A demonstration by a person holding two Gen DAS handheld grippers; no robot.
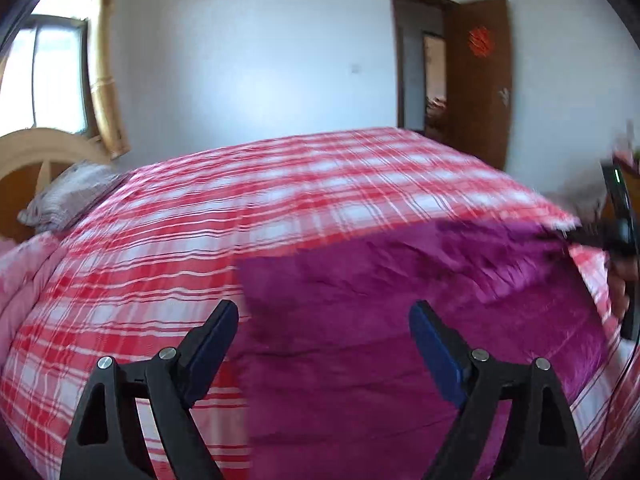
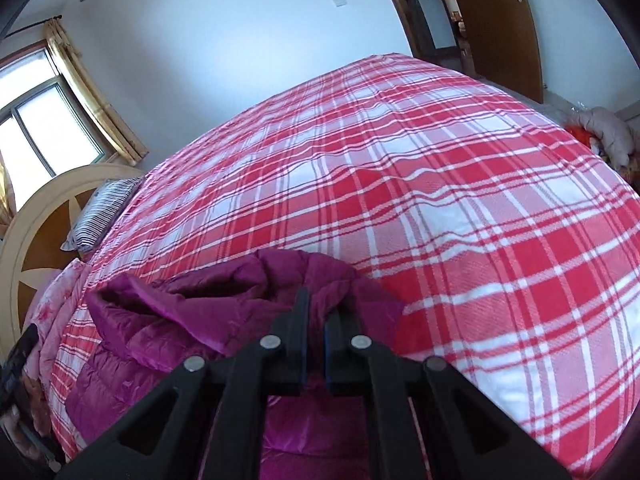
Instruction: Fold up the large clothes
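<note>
A magenta puffer jacket (image 1: 400,320) lies spread on the red and white plaid bedspread (image 1: 280,200), near the bed's front edge. My left gripper (image 1: 324,308) hovers just above the jacket's left part, jaws wide apart and nothing between the blue pads (image 1: 432,344). At the right edge of the left wrist view, my right gripper (image 1: 588,238) is blurred and meets the jacket's far right corner. In the right wrist view the right gripper (image 2: 318,308) is shut, with the bunched jacket (image 2: 180,320) fabric gathered at its tips.
A striped pillow (image 2: 100,216) and a round cream headboard (image 2: 48,208) are at the left, with a pink quilt (image 1: 16,280) beside them. A window (image 1: 48,72) and a brown open door (image 1: 476,80) are behind. A heap of clothes (image 2: 604,128) lies at the far right.
</note>
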